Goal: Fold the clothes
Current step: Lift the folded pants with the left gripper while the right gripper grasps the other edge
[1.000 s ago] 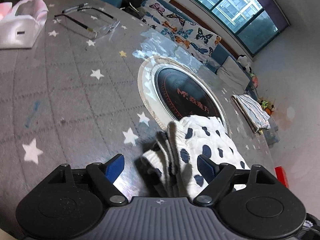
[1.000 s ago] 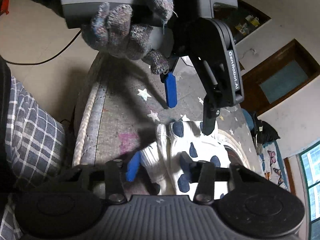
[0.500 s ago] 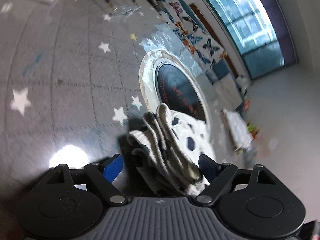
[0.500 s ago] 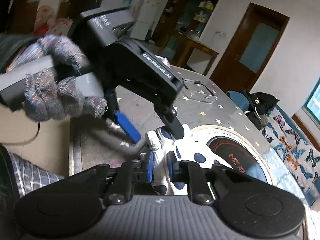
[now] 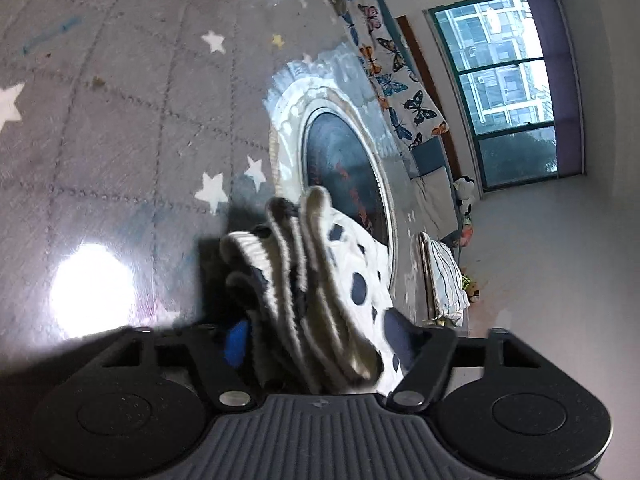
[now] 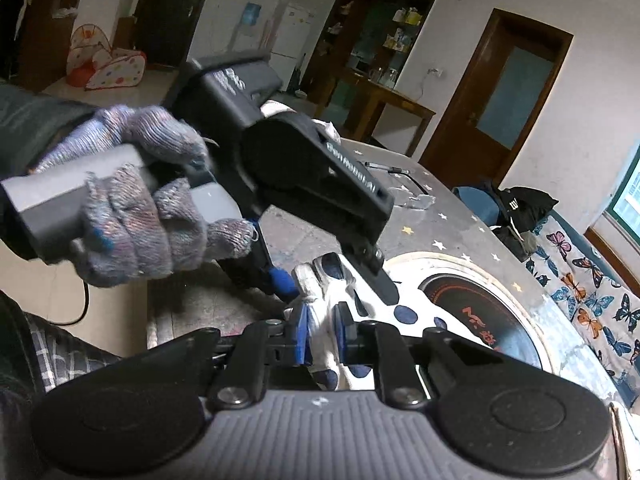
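Note:
A white garment with dark blue spots (image 5: 320,276) lies bunched in folds on the grey star-patterned tablecloth (image 5: 120,128). My left gripper (image 5: 316,344) is closing on its folded edge, with the cloth filling the gap between the blue pads. In the right wrist view my right gripper (image 6: 320,334) is shut on a corner of the same garment (image 6: 328,300). The left gripper (image 6: 332,280), held by a gloved hand (image 6: 136,216), straddles the cloth just beyond.
A round induction hob (image 5: 344,168) is set in the table behind the garment. A folded striped cloth (image 5: 442,276) lies at the far table edge. A butterfly-print sofa cover (image 5: 392,64) and a window (image 5: 508,80) lie beyond. Glasses (image 6: 404,190) sit far across the table.
My right gripper has closed on the garment's corner. My left gripper has moved in over the folded edge and its jaws have narrowed around the cloth. Both views tilted.

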The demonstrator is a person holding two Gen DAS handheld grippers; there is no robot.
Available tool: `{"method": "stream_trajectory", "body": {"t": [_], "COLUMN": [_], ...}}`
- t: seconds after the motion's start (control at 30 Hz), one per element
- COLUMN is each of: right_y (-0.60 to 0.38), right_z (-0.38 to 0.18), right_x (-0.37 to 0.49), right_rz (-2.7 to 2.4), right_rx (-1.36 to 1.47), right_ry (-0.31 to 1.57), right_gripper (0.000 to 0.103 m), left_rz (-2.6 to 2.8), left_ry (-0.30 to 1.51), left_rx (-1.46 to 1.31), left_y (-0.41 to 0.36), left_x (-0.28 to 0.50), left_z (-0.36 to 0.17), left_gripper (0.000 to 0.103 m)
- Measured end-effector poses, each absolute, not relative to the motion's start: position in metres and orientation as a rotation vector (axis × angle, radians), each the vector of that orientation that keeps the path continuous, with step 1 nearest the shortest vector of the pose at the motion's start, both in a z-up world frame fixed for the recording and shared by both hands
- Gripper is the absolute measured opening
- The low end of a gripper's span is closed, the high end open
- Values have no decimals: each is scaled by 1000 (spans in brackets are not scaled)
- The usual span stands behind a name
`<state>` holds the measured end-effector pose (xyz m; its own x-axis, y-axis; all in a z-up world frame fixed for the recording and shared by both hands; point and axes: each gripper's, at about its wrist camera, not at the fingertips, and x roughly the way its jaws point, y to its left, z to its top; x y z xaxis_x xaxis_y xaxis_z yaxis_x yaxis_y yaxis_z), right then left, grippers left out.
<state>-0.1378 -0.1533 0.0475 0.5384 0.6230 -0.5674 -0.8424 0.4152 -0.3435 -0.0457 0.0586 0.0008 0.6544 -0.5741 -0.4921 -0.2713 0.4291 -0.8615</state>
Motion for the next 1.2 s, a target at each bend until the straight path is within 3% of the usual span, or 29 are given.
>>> {"method": "stream_trajectory", "body": {"t": [0.07,0.17,0.37,0.73,0.97,1.2], "right_y": [-155,-157,-160,-215,-269,-303], "right_z": [48,47,46,58,39,17], "right_x": [-139,-140,-134,-77,-19,16], "right_rz": [948,952,947,748,515,421], "right_rx": [-639,-626,-600,-318,-90,94], "right_ry": [381,387,406,529,627,706], "right_gripper": [13,13,17,23,24,32], "left_rz": [-223,-217,-208,-199,-193,-195], "left_ry": [876,866,876,877,870,869], "left_rx": [-1169,-1181,-1150,-1051,-994,-954], "left_y": [61,65,65,58,56,57], "left_x": [-46,-47,-43,-36,-35,-35], "left_z": [-3,-7,-10,-3,1,3], "left_gripper": [59,42,34,31,31,31]}}
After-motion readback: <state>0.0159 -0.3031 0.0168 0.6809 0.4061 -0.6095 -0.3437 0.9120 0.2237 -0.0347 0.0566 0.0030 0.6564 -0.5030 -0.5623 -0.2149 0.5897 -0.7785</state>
